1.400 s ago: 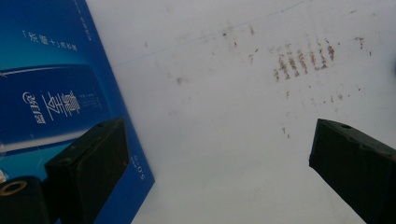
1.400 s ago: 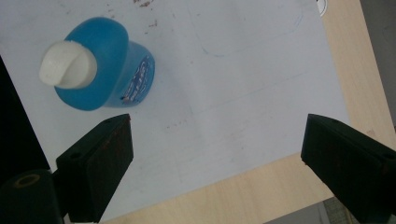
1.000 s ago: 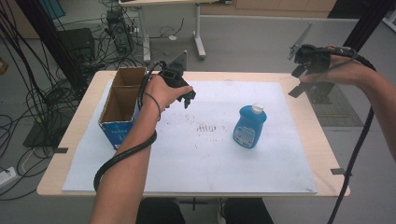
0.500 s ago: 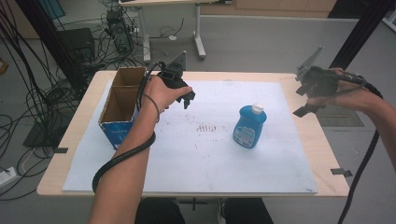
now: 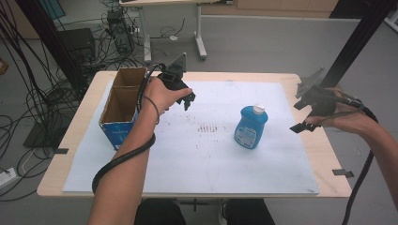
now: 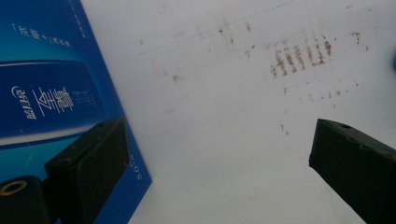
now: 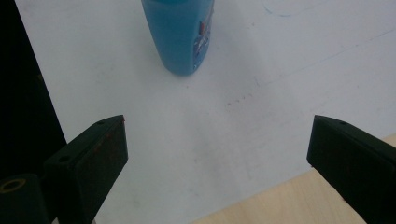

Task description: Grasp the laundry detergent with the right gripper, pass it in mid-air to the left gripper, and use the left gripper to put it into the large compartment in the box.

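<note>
The blue bottle [image 5: 251, 127] stood upright on the white sheet [image 5: 197, 154] covering the bench [image 5: 324, 154], approx. mid-sheet, w/ a white cap [image 5: 258, 109] on top. In the right gripper view its lower body [image 7: 182, 35] looked smooth, glossy plastic w/ a printed label, flattish oval in section.

Judgement on handling: prob. a rigid-ish squeeze bottle, walls that give a bit under pressure, slick surface, so fingers could slide on it. Weight depends on fill, can't tell from the pics; not fragile. It's tall vs. its base, so a sideways nudge could tip it. Best hold: across the narrow faces of the body, mid-height or a bit lower, below the shoulder; avoid the cap, which is small and might turn or pop.

Right of the bottle, the right gripper [image 5: 307, 115] hung over the sheet's right edge, fingers spread wide, nothing in them; it pointed toward the bottle but was well apart from it.

Left of the bottle, farther off, the left gripper [image 5: 187, 99] hovered above the sheet, fingers also wide open and empty. Just beyond it, still further left of the bottle, stood the open cardboard box [image 5: 119, 110], blue printed sides, at the sheet's left edge. Some reddish-brown marks [image 5: 211, 127] stained the sheet just left of the bottle.
</note>
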### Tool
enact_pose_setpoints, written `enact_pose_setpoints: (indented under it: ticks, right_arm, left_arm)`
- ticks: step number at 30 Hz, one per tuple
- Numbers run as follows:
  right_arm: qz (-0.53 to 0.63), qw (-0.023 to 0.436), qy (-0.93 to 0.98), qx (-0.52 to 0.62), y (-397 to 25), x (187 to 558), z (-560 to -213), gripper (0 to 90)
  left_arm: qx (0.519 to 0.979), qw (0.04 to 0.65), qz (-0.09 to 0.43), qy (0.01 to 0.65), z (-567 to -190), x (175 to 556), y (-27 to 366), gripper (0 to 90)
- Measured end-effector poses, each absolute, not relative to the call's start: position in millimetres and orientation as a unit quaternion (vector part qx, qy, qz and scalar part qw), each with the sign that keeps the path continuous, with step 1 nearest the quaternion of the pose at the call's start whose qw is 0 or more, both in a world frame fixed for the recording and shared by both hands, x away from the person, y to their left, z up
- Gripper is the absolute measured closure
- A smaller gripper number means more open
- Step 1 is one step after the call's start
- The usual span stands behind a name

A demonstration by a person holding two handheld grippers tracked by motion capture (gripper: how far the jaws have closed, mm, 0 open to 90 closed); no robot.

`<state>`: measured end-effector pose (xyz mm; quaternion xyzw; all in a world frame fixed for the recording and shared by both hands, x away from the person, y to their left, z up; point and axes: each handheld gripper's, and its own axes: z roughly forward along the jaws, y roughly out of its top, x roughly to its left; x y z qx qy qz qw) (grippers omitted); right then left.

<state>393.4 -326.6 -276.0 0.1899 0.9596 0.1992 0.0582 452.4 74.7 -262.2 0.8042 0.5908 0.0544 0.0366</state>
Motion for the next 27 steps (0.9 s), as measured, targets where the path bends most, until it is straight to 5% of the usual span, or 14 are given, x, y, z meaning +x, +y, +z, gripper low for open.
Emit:
enact_pose_setpoints:
  ticks: [27]
  right_arm:
    - [0.269, 0.073, 0.936, 0.217, -299, 372, -331, 4.3]
  left_arm:
    - [0.804, 0.038, 0.054, 0.592, -266, 450, 78, 5.4]
